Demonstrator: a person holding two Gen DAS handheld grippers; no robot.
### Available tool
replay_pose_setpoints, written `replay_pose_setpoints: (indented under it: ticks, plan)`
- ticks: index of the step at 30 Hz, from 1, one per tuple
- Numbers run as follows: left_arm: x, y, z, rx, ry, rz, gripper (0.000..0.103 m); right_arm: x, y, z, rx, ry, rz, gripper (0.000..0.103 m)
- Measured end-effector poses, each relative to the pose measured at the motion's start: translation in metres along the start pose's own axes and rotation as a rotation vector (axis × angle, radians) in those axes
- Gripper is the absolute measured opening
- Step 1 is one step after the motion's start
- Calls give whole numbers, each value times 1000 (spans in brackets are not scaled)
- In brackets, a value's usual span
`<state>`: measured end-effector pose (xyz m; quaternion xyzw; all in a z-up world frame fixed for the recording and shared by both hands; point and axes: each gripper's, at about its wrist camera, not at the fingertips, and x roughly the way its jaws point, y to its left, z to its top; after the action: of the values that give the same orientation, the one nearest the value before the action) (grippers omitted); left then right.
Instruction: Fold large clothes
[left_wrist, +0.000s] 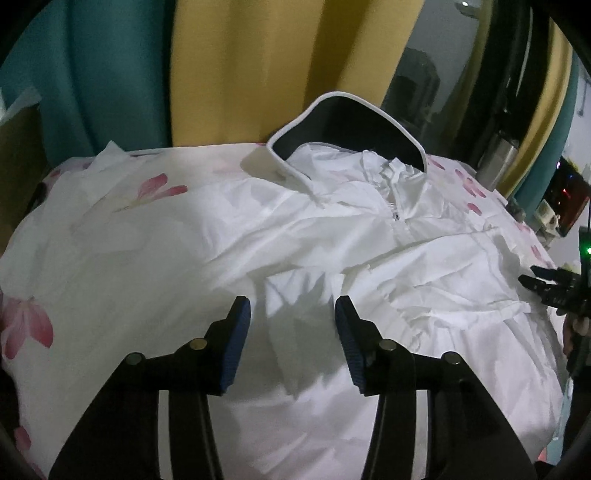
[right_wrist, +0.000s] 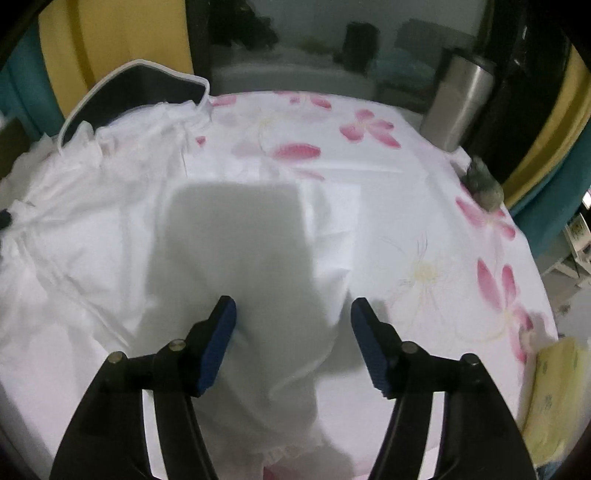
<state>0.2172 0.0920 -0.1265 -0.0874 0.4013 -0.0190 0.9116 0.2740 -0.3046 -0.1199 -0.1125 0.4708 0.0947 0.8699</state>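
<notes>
Tool jaws on both sides stand parted with nothing gripped: the left tool (left_wrist: 291, 325) hovers over a creased fold of the thin white crinkled garment with a front zip (left_wrist: 369, 251), its blue pads clear of the cloth, and the right tool (right_wrist: 293, 325) hangs above a sleeve-like flap of the same garment, equally empty. That garment lies spread across the white bedsheet with pink flower print (right_wrist: 424, 229), its collar end towards a dark cushion with white piping (left_wrist: 343, 122). To do the next pinch well, I would judge that each tool should come down on a clear edge or seam, taking a single layer of the thin fabric and not the sheet below, then lift both sides evenly so the fold lands flat. A steel flask (right_wrist: 458, 99) stands at the far edge, well apart.
</notes>
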Motion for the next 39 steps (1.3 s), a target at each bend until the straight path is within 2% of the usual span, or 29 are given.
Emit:
replay_pose_setpoints:
  ticks: [2,6,10,15,17,19,22,28,30,31,33,35,39]
  plan:
    - [-8,9,-1,-11,-14,-12,50,-6,-3,0,24,9,7,65]
    - [-27,33,1,-34,-50,-8,50,-29,1,0,37,-33,-5,65]
    - [-44,71,12,-38,-84,44,50,-47,13,4,32,-72,-6,65]
    - [-47,118,35,-29,-90,117,50,-57,34,16,21,-105,7,65]
    - [-39,138,47,-28,-72,153,57,-57,40,20,20,-111,19,65]
    - [-28,153,58,-20,-60,184,57,-56,47,24,20,-112,30,65]
    - [-13,171,72,5,-51,272,57,-56,56,29,17,-117,41,65]
    - [33,205,83,-35,34,304,57,-48,67,35,7,-107,59,65]
    - [42,210,80,-52,59,282,57,-45,67,36,4,-101,63,65]
    - [41,208,78,-40,41,288,57,-44,67,36,2,-100,65,65]
    - [41,201,77,1,48,269,48,-43,67,36,1,-101,70,65]
    - [40,192,74,42,51,275,7,-43,67,36,4,-106,80,65]
    - [18,183,75,31,-6,237,7,-46,67,35,12,-115,99,65]
